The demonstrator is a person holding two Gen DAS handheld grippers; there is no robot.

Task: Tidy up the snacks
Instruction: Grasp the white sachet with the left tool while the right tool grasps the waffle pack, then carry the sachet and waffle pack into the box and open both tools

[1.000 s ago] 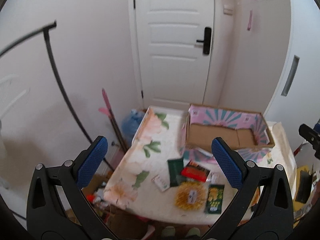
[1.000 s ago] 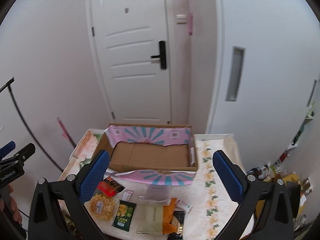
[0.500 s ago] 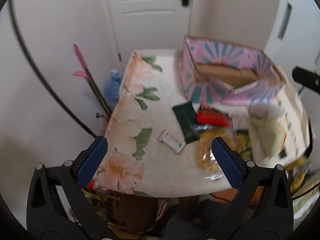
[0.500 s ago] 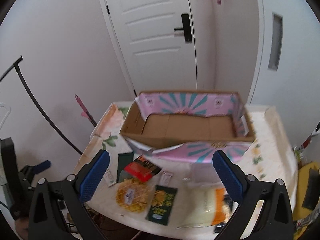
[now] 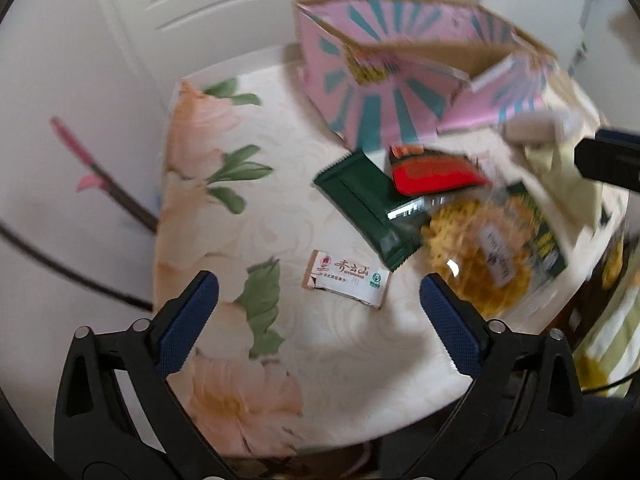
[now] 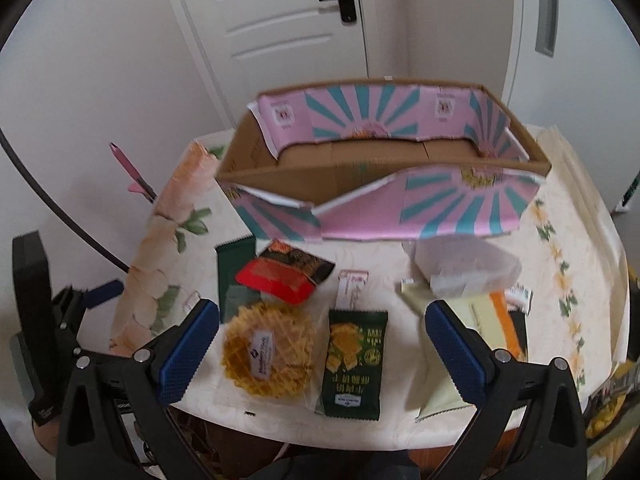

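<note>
Snack packets lie on a floral-cloth table (image 5: 224,208) in front of an empty pink-and-teal cardboard box (image 6: 380,168). In the left wrist view my open, empty left gripper (image 5: 318,304) hovers over a small white sachet (image 5: 346,284), near a dark green packet (image 5: 364,208), a red packet (image 5: 432,172) and a round yellow waffle snack (image 5: 476,264). In the right wrist view my open, empty right gripper (image 6: 322,344) hovers above the waffle snack (image 6: 266,350) and a green chips packet (image 6: 354,360). A pale green bag (image 6: 468,328) lies to the right.
A white door (image 6: 288,20) and walls stand behind the table. A pink-handled tool (image 6: 132,172) leans at the table's left. A clear wrapped packet (image 6: 464,268) and small sachets (image 6: 352,288) lie near the box. The left gripper shows at the right wrist view's left edge (image 6: 80,304).
Both grippers have moved down and closer to the table, tilting toward the snacks. The packets and box have not moved. Both grippers stay open.
</note>
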